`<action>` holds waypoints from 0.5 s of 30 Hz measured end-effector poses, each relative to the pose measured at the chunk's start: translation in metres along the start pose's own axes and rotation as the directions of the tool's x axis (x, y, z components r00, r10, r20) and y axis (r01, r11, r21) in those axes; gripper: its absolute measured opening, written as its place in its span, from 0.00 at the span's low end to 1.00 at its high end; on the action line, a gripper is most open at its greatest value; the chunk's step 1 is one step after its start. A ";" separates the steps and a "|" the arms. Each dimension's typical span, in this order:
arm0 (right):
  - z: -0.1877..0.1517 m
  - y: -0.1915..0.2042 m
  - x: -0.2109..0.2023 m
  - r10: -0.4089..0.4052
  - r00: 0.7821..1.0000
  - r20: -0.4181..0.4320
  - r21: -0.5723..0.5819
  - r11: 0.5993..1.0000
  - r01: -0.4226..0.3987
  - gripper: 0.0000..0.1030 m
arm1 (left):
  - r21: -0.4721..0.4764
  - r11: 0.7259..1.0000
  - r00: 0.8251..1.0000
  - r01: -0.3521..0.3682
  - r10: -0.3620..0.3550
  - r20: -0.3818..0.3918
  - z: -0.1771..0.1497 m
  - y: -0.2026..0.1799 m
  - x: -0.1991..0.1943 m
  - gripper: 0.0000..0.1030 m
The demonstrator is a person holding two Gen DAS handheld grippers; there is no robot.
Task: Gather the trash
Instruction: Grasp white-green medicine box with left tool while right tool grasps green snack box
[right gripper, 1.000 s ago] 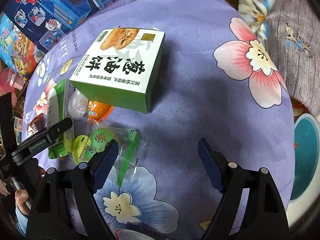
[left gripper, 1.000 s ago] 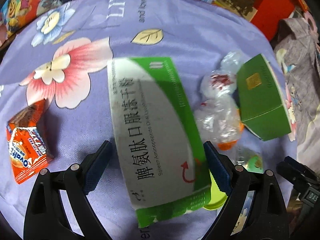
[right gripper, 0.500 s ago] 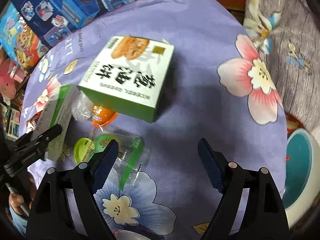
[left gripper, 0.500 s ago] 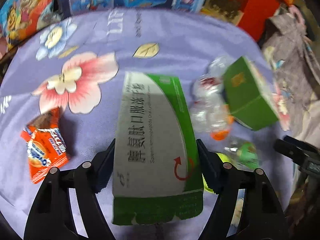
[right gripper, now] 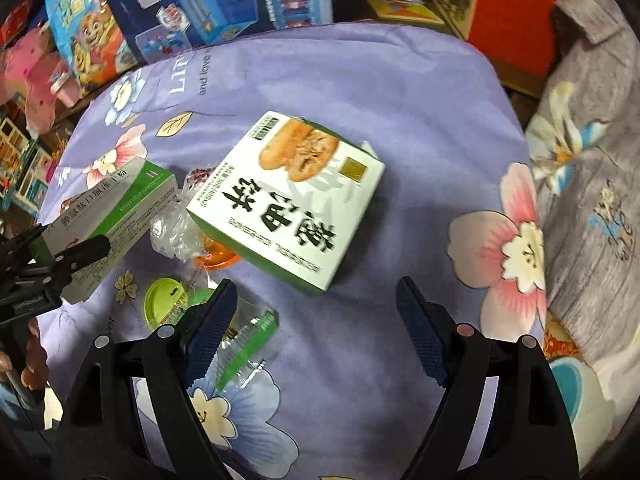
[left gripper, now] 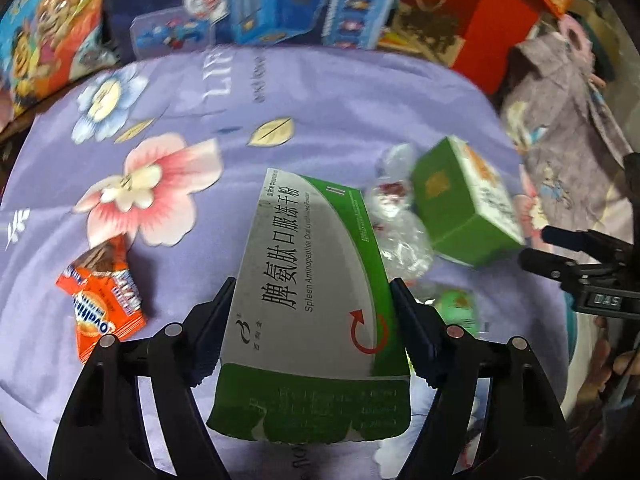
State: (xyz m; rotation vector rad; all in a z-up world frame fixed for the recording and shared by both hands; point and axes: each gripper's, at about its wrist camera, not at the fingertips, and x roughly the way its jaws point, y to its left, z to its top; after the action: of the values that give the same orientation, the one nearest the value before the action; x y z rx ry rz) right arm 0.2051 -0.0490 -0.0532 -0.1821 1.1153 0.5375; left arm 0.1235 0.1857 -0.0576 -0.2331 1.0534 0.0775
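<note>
My left gripper (left gripper: 312,296) is shut on a white-and-green medicine box (left gripper: 304,264), pads pressing its two long sides. The box hangs tilted above the purple flowered cloth (left gripper: 320,112). In the right wrist view the same box (right gripper: 108,204) sits in the left gripper (right gripper: 70,240) at the far left. My right gripper (right gripper: 316,292) stands open with nothing between its fingers, just in front of a green-and-white pastry box (right gripper: 288,200). Clear plastic wrappers (right gripper: 176,232), an orange cup (right gripper: 216,258), a green lid (right gripper: 164,300) and a green-striped wrapper (right gripper: 248,340) lie beside it.
An orange snack packet (left gripper: 102,304) lies on the cloth at the left. Blue toy boxes (left gripper: 280,0) and a red box (left gripper: 492,20) line the far edge. A grey printed garment (right gripper: 592,184) lies at the right, with a teal bowl (right gripper: 568,380) below it.
The left jaws closed onto the medicine box and raised it off the cloth. The right gripper rose and rolled, staying open, so the pastry box now appears more centred.
</note>
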 end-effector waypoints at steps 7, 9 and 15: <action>0.016 0.027 -0.008 0.012 0.997 0.070 0.028 1.000 -0.014 0.75 | -0.043 0.999 1.000 -0.006 0.006 -0.021 -0.001 0.018 0.011 0.76; 0.025 0.042 -0.006 -0.035 0.996 0.079 0.010 0.999 0.034 0.75 | -0.052 0.999 1.000 0.010 -0.010 -0.016 0.000 0.023 0.012 0.76; 0.047 0.067 0.019 -0.149 0.987 0.061 0.011 0.989 0.149 0.76 | -0.061 0.997 0.999 0.038 -0.039 -0.006 0.001 0.036 0.009 0.76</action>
State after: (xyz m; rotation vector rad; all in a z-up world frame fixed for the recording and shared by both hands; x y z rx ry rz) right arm 0.2155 0.0338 -0.0411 -0.2397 1.0341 0.4036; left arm 0.1226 0.2201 -0.0705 -0.3089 1.0544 0.0739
